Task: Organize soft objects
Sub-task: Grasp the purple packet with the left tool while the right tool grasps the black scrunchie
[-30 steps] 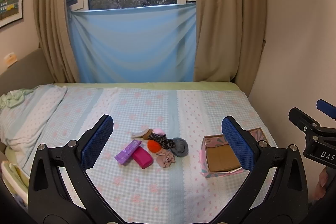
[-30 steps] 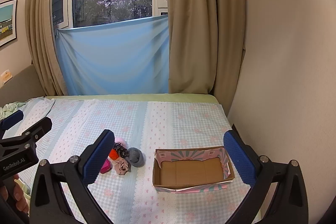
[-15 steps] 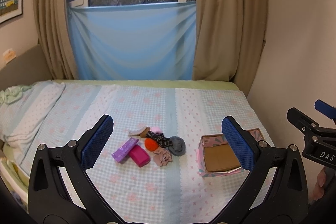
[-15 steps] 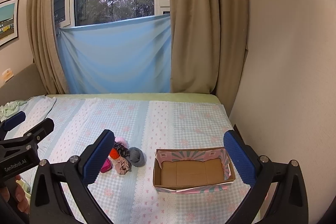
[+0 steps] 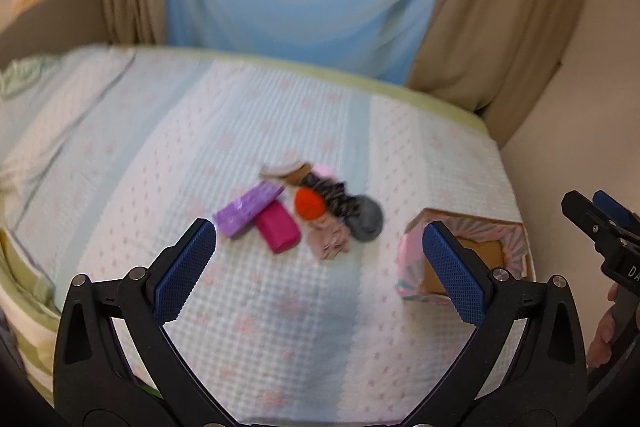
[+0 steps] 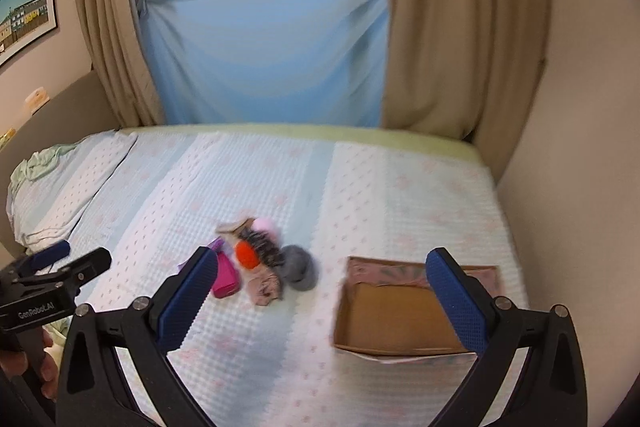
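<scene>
With both the left gripper (image 5: 320, 267) and right gripper (image 6: 320, 303) spread wide and empty, the pile (image 5: 304, 211) sits at twelve o'clock (box (image 6: 404, 311) at two), so lower gently onto one soft piece alone.

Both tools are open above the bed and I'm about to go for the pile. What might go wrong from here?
1. The soft items lie heaped and touching: the orange ball, grey bundle and patterned fabric overlap, so a pinch by the left tool may drag neighbours along.
2. The cardboard box sits near the bed's right edge; a nudge from the right tool might push it off.
3. Both views are blurred, so aim may be off.
</scene>
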A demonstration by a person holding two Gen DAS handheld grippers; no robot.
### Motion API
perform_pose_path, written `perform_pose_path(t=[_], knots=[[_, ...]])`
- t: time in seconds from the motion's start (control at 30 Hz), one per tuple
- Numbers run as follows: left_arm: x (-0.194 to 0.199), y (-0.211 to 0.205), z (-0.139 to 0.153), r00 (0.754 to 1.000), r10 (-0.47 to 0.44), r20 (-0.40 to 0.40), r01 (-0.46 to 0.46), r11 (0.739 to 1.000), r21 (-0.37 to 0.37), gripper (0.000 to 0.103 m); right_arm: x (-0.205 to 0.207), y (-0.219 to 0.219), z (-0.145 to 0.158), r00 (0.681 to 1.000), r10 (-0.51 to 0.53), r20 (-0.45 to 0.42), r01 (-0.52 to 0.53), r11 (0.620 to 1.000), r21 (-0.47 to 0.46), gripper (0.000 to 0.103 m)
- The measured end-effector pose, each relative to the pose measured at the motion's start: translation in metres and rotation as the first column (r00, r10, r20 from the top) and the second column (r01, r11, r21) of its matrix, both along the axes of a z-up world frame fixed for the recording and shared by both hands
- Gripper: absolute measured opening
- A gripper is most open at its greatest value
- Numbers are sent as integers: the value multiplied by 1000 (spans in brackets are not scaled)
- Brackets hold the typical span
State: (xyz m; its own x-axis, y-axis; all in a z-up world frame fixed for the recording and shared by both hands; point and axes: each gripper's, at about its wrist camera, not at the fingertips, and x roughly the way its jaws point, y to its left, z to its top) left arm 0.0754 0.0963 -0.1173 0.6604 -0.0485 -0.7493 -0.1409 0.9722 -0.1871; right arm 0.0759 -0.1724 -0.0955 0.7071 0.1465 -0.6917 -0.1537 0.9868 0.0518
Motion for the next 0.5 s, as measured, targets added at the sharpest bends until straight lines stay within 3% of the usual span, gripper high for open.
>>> perform_pose_path(t=[0.13,0.27,0.5], knots=[[33,46,-45,998,2,-68,-7,998,-68,102,35,32,-32,997,42,-57,-41,999,17,103],[67,78,-85,992,-47,-117,40,997,-63,102,69,62,-61,991,79,-104,-77,997,30,103],[135,116,-162,953,-222,-206,217,975,-47,102,133,97,-129,960,177,-218,-168,984,58,103]])
